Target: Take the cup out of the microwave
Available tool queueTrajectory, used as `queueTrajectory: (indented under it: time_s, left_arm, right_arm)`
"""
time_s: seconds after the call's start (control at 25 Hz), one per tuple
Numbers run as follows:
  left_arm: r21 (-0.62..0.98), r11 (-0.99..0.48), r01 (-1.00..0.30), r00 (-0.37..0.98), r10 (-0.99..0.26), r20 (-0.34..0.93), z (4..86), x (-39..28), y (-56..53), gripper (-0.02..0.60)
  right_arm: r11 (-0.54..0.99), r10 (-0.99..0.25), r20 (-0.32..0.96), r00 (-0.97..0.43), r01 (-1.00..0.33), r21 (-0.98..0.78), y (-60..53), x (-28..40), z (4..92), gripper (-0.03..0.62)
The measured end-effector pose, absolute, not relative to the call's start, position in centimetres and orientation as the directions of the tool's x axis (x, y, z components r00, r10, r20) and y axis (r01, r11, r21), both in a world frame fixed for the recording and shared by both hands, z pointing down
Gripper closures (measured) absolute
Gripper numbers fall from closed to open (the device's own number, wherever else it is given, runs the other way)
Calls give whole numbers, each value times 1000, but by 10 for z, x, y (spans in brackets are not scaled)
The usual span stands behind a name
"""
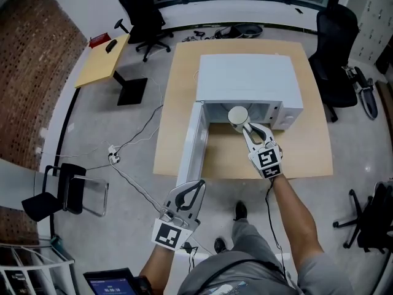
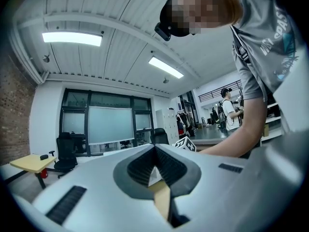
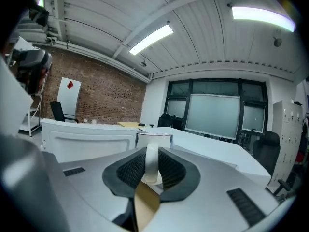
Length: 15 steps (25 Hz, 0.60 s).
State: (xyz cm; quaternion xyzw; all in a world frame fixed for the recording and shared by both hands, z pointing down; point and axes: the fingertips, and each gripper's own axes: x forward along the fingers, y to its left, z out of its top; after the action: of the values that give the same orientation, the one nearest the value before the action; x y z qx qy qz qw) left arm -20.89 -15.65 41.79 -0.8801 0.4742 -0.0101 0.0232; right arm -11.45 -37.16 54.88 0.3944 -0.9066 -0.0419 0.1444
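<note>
A white microwave point(image 1: 249, 78) stands on a wooden table point(image 1: 310, 152), and its door point(image 1: 191, 143) is swung open toward me on the left. A white cup point(image 1: 238, 115) hangs at the mouth of the oven cavity, just in front of it. My right gripper point(image 1: 247, 128) is shut on the cup's handle point(image 3: 151, 166); in the right gripper view the cup's body point(image 3: 154, 140) shows just past the jaws. My left gripper point(image 1: 187, 196) is off the table's front edge, near the door's outer end. Its jaws meet at the tips with nothing between them point(image 2: 155, 148).
Black office chairs point(image 1: 336, 54) stand right of the table and another point(image 1: 146, 18) stands behind it. A yellow side table point(image 1: 101, 60) is at the back left. Cables point(image 1: 132, 143) run over the floor on the left. A black chair point(image 1: 61, 192) sits at the near left.
</note>
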Motion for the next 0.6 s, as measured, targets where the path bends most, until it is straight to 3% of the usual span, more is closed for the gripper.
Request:
queueTrajectory:
  time_s: [0.6]
  left_arm:
    - [-125,-588,-799,599,-797,-79,372,-209,-107,555]
  right_arm:
    - [675,-736,141,-662,-703,225,-239,-86,421,519]
